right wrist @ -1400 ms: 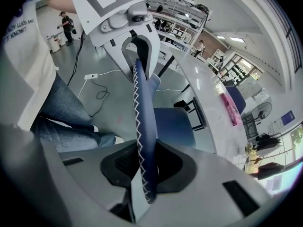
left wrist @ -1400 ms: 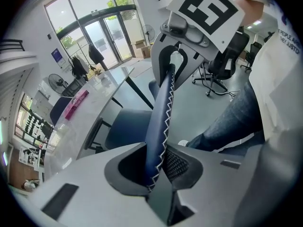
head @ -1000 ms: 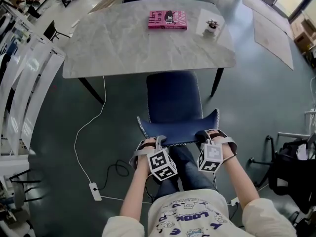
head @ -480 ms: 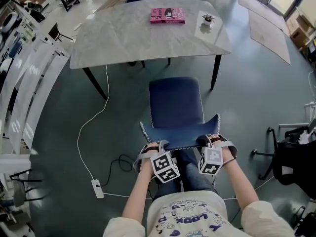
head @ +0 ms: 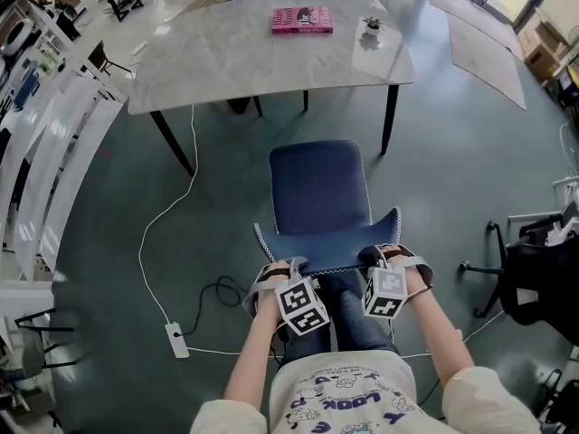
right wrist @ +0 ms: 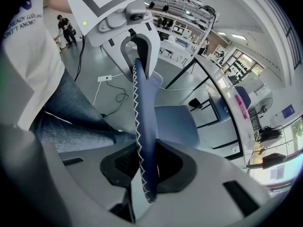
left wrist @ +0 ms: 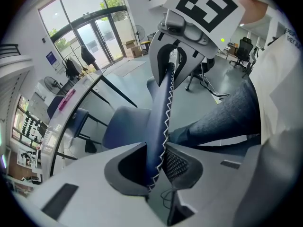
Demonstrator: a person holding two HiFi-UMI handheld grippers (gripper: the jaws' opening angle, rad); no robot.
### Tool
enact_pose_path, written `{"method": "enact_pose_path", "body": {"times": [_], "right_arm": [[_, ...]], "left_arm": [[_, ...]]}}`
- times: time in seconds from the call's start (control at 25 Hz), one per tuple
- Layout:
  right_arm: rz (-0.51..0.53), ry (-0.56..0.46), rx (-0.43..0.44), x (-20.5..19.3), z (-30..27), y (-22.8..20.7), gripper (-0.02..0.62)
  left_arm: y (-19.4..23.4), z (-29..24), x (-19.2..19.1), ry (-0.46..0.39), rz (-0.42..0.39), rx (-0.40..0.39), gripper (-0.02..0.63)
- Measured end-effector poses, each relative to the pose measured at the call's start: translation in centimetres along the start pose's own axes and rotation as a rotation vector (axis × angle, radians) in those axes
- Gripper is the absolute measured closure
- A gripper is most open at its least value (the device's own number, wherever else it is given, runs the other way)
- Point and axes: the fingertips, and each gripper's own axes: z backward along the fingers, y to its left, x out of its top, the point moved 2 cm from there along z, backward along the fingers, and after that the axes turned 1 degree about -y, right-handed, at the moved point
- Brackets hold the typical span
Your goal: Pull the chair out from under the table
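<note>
Pinching its backrest rim, left claw (head: 282,270) and right claw (head: 384,259) hold the chair (head: 318,193) clear of the counter's (head: 235,61) near edge.

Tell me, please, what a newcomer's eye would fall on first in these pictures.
The blue chair stands mid-floor, clear of the table, with the left tongs and right tongs clamped on its backrest's stitched top edge. Beyond, the table carries a pink book and a small plant.
</note>
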Motion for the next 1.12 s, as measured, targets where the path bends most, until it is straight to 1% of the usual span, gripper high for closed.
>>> {"method": "enact_pose_path", "body": {"times": [0.12, 0.52, 0.72, 0.84, 0.96, 1.04, 1.12], "right_arm": [[0.000, 0.005, 0.004, -0.4, 0.1, 0.9, 0.515], [0.006, 0.009, 0.026, -0.6, 0.6, 2.0, 0.515], [0.003, 0.007, 0.036, -0.1, 0.9, 3.3, 0.515], [0.004, 0.002, 0.037, 0.0, 1.1, 3.8, 0.515], [0.001, -0.007, 0.023, 0.0, 1.2, 3.7, 0.512], [0.000, -0.013, 0.026, 0.0, 1.1, 3.6, 0.506], [-0.011, -0.023, 0.038, -0.1, 1.0, 3.7, 0.497]], "left_arm": [[-1.0, 0.1, -0.1, 0.008, -0.004, 0.003, 0.511], [-2.1, 0.5, -0.2, 0.028, 0.004, -0.012, 0.511], [-3.1, 1.0, -0.9, 0.049, 0.002, -0.024, 0.511], [-3.4, 1.4, -1.1, 0.049, 0.005, -0.017, 0.509], [-3.3, 1.4, -1.0, 0.040, 0.019, -0.015, 0.505], [-3.2, 1.3, -1.0, 0.026, 0.045, -0.012, 0.495], [-3.2, 1.3, -1.0, 0.007, 0.068, 0.008, 0.484]]}}
